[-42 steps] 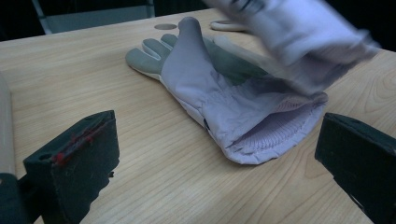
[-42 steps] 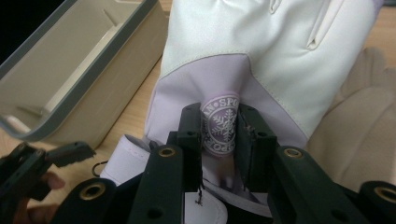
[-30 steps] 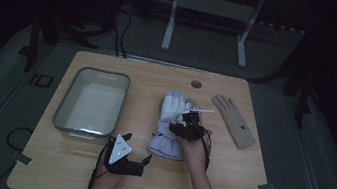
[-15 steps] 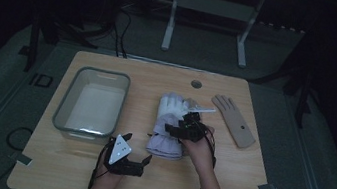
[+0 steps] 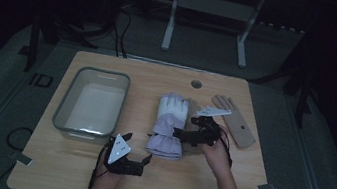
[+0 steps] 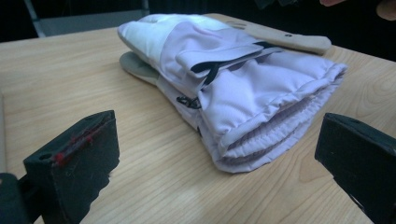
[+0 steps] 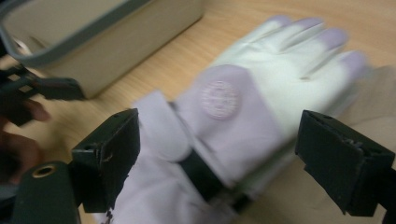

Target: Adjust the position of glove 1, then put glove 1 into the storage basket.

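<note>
The padded lilac-and-white winter glove [image 5: 170, 125] lies flat on the pale wooden table [image 5: 243, 186], cuff toward the person, between the clear plastic tub with a grey rim [image 5: 91, 106] and the flat beige wooden hand form [image 5: 234, 120]. The right gripper [image 5: 186, 133] hangs just over the glove's wrist strap; its jaws have just been opening and now stand wide apart, with the glove below them, unpinched. The left gripper [image 5: 138, 163] rests near the cuff, jaws spread wide, clear of the fabric. The risk I see: a fresh bite here may catch only the slippery top layer or the strap, so the glove sags or slides out. A sideways drag could also nudge the hand form lying just beside it.
</note>
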Demonstrator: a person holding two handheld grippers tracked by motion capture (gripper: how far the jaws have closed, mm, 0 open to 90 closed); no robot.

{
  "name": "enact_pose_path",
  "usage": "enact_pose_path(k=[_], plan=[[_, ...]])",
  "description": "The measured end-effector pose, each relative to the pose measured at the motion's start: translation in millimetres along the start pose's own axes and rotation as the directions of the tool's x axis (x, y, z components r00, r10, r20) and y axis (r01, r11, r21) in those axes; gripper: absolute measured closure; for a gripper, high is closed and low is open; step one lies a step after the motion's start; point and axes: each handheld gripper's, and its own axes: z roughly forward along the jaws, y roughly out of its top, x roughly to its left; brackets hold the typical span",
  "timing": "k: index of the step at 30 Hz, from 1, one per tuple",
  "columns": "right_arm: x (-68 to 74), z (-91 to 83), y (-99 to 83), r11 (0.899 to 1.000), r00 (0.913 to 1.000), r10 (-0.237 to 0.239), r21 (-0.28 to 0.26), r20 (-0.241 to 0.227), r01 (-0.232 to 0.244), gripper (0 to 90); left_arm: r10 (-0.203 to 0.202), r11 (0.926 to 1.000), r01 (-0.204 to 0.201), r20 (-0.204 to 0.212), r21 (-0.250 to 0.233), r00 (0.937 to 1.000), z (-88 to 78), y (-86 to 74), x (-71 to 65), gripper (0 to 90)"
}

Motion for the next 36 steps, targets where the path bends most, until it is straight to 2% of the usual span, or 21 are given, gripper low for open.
enact_pose_path(k=[3,4,5,6,7,8,9,14,15,20,21,22,26,29,33,35,36], plan=[[-8.2,-5.3,-3.9,1.000,0.9999,-0.015,-0.011,-0.003,0.015,14.7,-0.001,1.0000,0.001,0.011,-0.001,0.9999,0.4,-0.1,0.0,0.1],[-13.1,-8.1,-7.4,0.999,0.9991,-0.039,0.000,0.018,0.039,15.5,-0.001,1.0000,0.001,0.012,-0.001,0.9999,0.5,0.0,-0.1,0.1],[-13.1,-8.1,-7.4,0.999,0.9991,-0.039,0.000,0.018,0.039,15.5,-0.002,1.0000,0.002,0.013,0.000,0.9999,0.6,0.0,0.3,0.1],[-18.7,-11.0,-12.1,0.998,0.9977,-0.053,0.044,0.042,0.051,15.8,-0.005,1.0000,0.005,0.015,0.001,0.9999,0.4,0.0,0.7,0.1],[-21.0,-12.2,-13.0,0.997,0.9988,-0.037,0.067,0.032,0.035,15.7,-0.009,1.0000,0.009,0.015,0.002,0.9999,0.5,0.1,1.1,0.1],[-21.0,-12.2,-13.0,0.997,0.9988,-0.037,0.067,0.032,0.035,15.7,-0.016,0.9999,0.016,0.017,0.004,0.9997,0.6,0.2,1.8,0.1],[-27.1,-17.7,-16.0,0.996,0.9999,0.015,0.091,0.006,-0.015,15.7,-0.021,0.9998,0.021,0.019,0.005,0.9996,0.8,0.2,2.2,0.1],[-32.7,-23.5,-21.9,0.996,0.9999,-0.008,0.093,0.015,0.006,14.4,-0.018,0.9997,0.018,0.023,0.018,0.9996,1.9,0.8,2.3,0.1],[-35.9,-25.5,-26.5,0.996,0.9996,-0.004,0.093,0.029,0.001,14.4,-0.018,0.9997,0.018,0.023,0.018,0.9996,1.9,0.8,2.5,0.1],[-41.3,-26.6,-36.3,0.995,0.9993,0.025,0.096,0.029,-0.028,14.2,-0.042,0.9987,0.041,0.030,0.031,0.9987,2.0,1.2,4.3,0.1],[-44.0,-27.7,-42.9,0.994,0.9983,0.052,0.099,0.024,-0.055,14.0,-0.049,0.9982,0.047,0.054,0.038,0.9973,2.0,2.2,4.8,0.1],[-44.8,-28.6,-44.8,0.994,0.9981,0.060,0.094,0.018,-0.061,13.8,-0.056,0.9975,0.053,0.078,0.048,0.9953,2.5,2.6,5.0,0.1],[-43.9,-31.5,-46.3,0.993,0.9956,0.094,0.066,-0.006,-0.093,11.3,-0.063,0.9959,0.056,0.107,0.070,0.9923,3.7,4.6,1.7,0.1],[-39.0,-31.7,-42.7,0.995,0.9951,0.096,0.042,-0.024,-0.095,11.1,-0.053,0.9962,0.045,0.106,0.074,0.9929,2.7,11.8,-2.8,0.1],[-34.6,-28.4,-37.8,0.995,0.9960,0.087,0.048,-0.017,-0.086,15.3,-0.064,0.9966,0.057,0.129,0.060,0.9896,1.1,22.7,-5.2,0.1],[-33.0,-25.8,-31.6,0.994,0.9940,0.107,0.035,-0.022,-0.106,25.7,-0.064,0.9964,0.055,0.144,0.065,0.9875,1.7,30.8,-5.7,0.1],[-31.8,-25.0,-28.3,0.994,0.9935,0.111,0.029,-0.028,-0.110,32.0,-0.056,0.9942,0.043,0.132,0.098,0.9897,5.0,40.9,-7.2,0.1]])
